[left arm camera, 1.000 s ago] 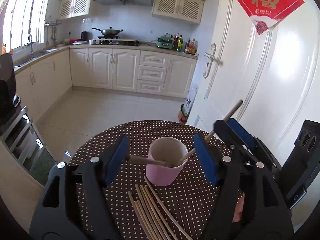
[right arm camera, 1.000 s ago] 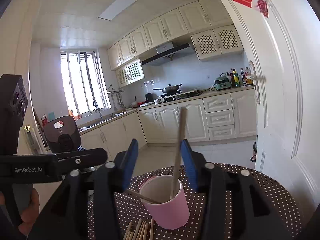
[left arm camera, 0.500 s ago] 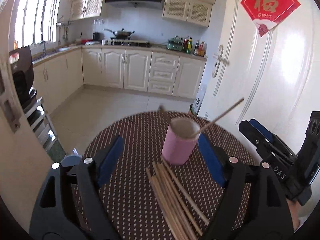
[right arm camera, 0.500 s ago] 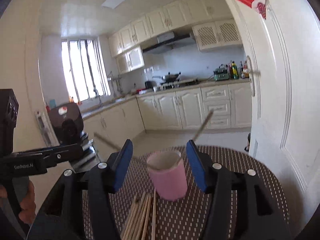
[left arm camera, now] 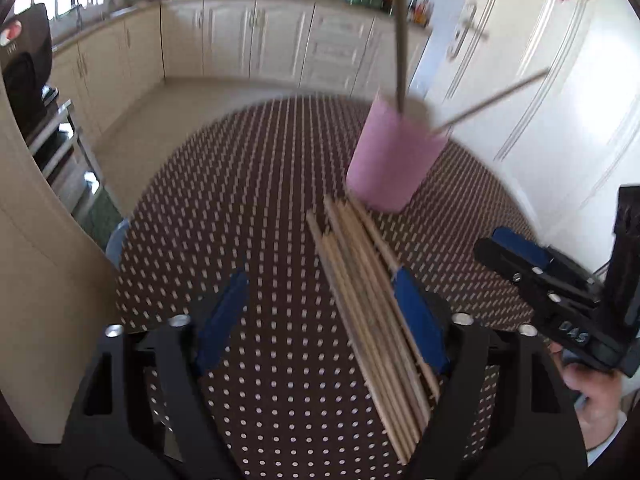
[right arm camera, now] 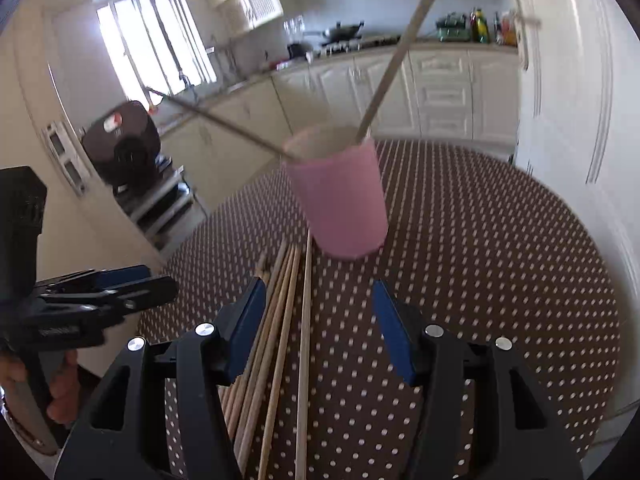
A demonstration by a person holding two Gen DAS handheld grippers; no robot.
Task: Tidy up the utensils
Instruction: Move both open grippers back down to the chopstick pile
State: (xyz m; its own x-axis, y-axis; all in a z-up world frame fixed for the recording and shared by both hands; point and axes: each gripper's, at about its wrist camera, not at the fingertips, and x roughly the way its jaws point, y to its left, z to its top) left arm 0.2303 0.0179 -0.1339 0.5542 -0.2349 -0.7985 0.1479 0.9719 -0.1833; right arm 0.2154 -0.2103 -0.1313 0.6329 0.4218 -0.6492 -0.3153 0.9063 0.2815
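We hold our left gripper [left arm camera: 320,316] low over the round table with the brown, white-dotted cloth [left arm camera: 256,208]. Its blue-padded jaws stand partly apart and have just been closing a little; nothing is pinched between them. The bundle of pale wooden chopsticks [left arm camera: 368,300] lies flat on the cloth, running from ahead of the jaws back past the inner face of the right-hand pad, close against it; we cannot tell whether it touches. Beyond the bundle's far end, ahead and to the right of the jaws, stands the pink cylindrical cup [left arm camera: 394,156] with two chopsticks leaning out of it.

Our right gripper [right arm camera: 318,328] also hangs over the cloth, jaws about half apart and gripping nothing. Here one chopstick of the bundle lies between the pads, apart from both, while the others run beside and under the left-hand pad. The cup sits straight ahead of the gap, just past the chopstick tips.
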